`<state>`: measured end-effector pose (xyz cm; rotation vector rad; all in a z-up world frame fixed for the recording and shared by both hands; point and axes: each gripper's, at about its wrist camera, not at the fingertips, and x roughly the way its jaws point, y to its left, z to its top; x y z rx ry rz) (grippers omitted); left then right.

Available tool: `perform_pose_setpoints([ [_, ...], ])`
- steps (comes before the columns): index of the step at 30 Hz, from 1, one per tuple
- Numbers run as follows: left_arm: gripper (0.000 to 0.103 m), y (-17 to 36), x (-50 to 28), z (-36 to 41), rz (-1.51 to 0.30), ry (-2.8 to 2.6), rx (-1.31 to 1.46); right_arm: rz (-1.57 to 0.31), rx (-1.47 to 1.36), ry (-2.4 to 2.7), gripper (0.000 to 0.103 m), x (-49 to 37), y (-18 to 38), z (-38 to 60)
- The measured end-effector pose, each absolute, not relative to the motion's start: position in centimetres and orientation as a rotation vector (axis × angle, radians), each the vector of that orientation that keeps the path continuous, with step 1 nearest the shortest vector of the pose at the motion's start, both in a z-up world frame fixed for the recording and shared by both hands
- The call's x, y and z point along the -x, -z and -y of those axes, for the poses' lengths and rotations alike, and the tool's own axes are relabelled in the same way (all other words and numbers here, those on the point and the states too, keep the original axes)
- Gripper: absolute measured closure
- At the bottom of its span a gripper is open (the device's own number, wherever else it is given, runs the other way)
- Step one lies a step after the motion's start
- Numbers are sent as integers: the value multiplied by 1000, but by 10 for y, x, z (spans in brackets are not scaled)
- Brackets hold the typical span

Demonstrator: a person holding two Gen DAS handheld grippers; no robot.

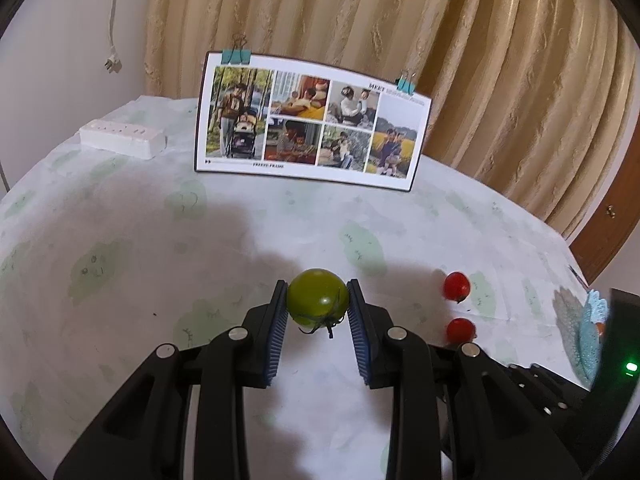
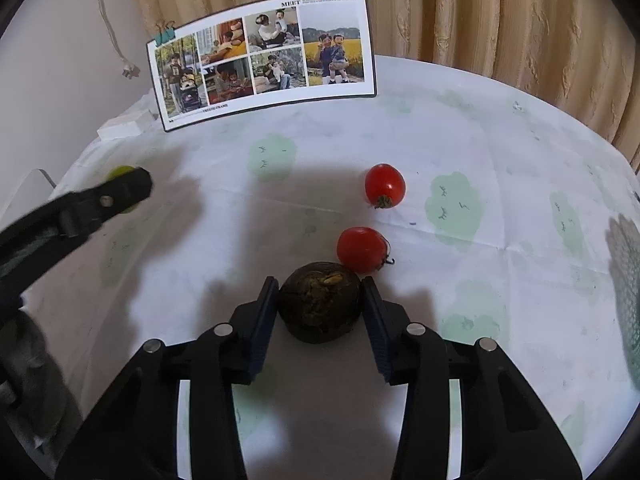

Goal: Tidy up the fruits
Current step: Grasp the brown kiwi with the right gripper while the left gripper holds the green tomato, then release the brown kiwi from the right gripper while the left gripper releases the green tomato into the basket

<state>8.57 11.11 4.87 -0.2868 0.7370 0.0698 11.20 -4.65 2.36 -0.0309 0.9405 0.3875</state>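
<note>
Your left gripper pinches the green tomato, centre frame. Your right gripper brackets the dark brown fruit on the tablecloth; contact unclear. Two cherry tomatoes sit just beyond it.

From the right gripper, two red tomatoes block 1 o'clock; the table lies open toward 11 and 2 o'clock, up to the photo board at 12.

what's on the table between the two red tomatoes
Nothing: only bare tablecloth separates the far red tomato from the near red tomato, clearest in the right wrist view.
</note>
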Motion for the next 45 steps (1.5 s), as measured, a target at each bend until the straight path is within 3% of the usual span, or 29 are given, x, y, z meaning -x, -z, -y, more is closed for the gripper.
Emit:
perform_pose_setpoints([
  [12,73,-40,-90,-95,-739,-76,258,-863,-183,-341,59,-101,-34,115],
  [26,73,-56,-86,-70,-698,-106,128,-725,-220,-202,59,-75,-80,216],
  [35,73,-87,-77,6,-643,37,96,-670,-305,19,59,-37,-79,338],
  [45,73,-97,-72,107,-648,239,24,-617,-296,128,59,-11,-76,395],
])
